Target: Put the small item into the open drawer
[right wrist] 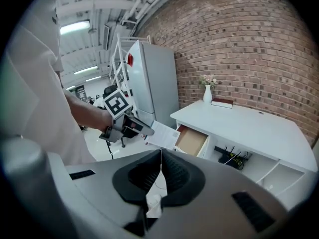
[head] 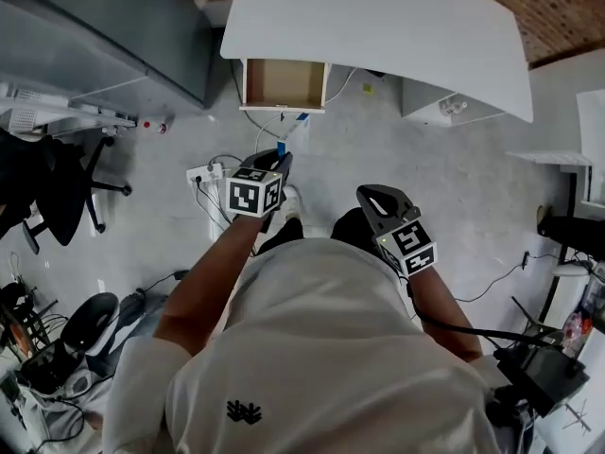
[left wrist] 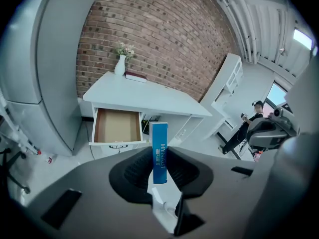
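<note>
A small blue-and-white box (left wrist: 159,152) stands upright between the pads of my left gripper (left wrist: 160,169), which is shut on it. From the right gripper view, the same box (right wrist: 163,133) sticks out of the left gripper toward the desk. The open drawer (head: 284,83) hangs under the white desk (head: 378,17), its brown inside (left wrist: 117,126) bare. The left gripper (head: 281,162) is held in the air well short of the drawer. My right gripper (head: 378,200) hangs lower right, its jaws (right wrist: 160,171) shut with nothing between them.
A tall grey cabinet (head: 113,26) stands left of the desk. A white vase (left wrist: 120,63) and a book (left wrist: 135,75) sit on the desktop by the brick wall. An office chair (head: 57,187), a power strip (head: 206,172) and cables lie on the floor. A person (left wrist: 249,123) sits far right.
</note>
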`<state>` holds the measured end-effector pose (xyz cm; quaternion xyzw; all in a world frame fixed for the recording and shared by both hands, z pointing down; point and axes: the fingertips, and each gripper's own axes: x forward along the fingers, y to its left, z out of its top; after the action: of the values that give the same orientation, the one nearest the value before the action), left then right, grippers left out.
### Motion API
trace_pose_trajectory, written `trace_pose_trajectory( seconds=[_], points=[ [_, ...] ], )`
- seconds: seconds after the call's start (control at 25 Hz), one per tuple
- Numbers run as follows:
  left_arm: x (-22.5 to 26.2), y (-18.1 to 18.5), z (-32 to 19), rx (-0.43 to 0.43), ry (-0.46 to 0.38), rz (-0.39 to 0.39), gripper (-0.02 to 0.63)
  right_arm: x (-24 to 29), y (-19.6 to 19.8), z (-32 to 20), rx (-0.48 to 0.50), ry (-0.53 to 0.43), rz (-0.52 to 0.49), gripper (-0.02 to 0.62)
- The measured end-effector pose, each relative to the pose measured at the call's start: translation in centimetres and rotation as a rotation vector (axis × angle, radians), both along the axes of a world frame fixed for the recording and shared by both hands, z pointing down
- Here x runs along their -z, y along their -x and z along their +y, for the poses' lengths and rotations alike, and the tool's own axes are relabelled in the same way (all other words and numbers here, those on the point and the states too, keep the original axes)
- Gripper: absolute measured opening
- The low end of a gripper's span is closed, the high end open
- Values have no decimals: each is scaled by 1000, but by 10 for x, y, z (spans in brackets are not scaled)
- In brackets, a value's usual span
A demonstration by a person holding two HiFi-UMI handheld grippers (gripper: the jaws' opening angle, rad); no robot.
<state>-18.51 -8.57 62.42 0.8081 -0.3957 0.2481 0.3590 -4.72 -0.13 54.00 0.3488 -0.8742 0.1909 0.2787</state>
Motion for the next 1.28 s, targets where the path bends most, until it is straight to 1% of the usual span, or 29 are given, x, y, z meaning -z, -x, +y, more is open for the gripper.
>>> trace_pose_trajectory(
  seconds=[0.12, 0.2, 0.48, 0.72, 0.8, 0.92, 1.12, 1.28],
  points=[
    [-22, 5, -40, 3, 30, -1, 94, 0, 15, -26, -38, 8, -9, 31],
    [-35, 0, -60, 16, 51, -4, 94, -2, 13, -36, -42, 18, -9, 31],
    [-85, -42, -141, 75, 114, -81, 94, -26, -37, -74, -64, 88, -3, 31],
    [-143, -70, -203, 90, 160, -189, 94, -45, -89, -114, -96, 160, 3, 31],
    [-166, -76, -216, 88, 181, -224, 94, -53, -106, -122, -108, 187, 13, 31],
    [-194, -85, -235, 91, 201, -256, 94, -60, -127, -138, -127, 209, 11, 31],
    [-234, -100, -259, 102, 242, -295, 94, -79, -156, -151, -135, 248, 27, 31],
    [-257, -106, -268, 122, 277, -311, 94, -91, -169, -155, -139, 286, 20, 31]
  ],
)
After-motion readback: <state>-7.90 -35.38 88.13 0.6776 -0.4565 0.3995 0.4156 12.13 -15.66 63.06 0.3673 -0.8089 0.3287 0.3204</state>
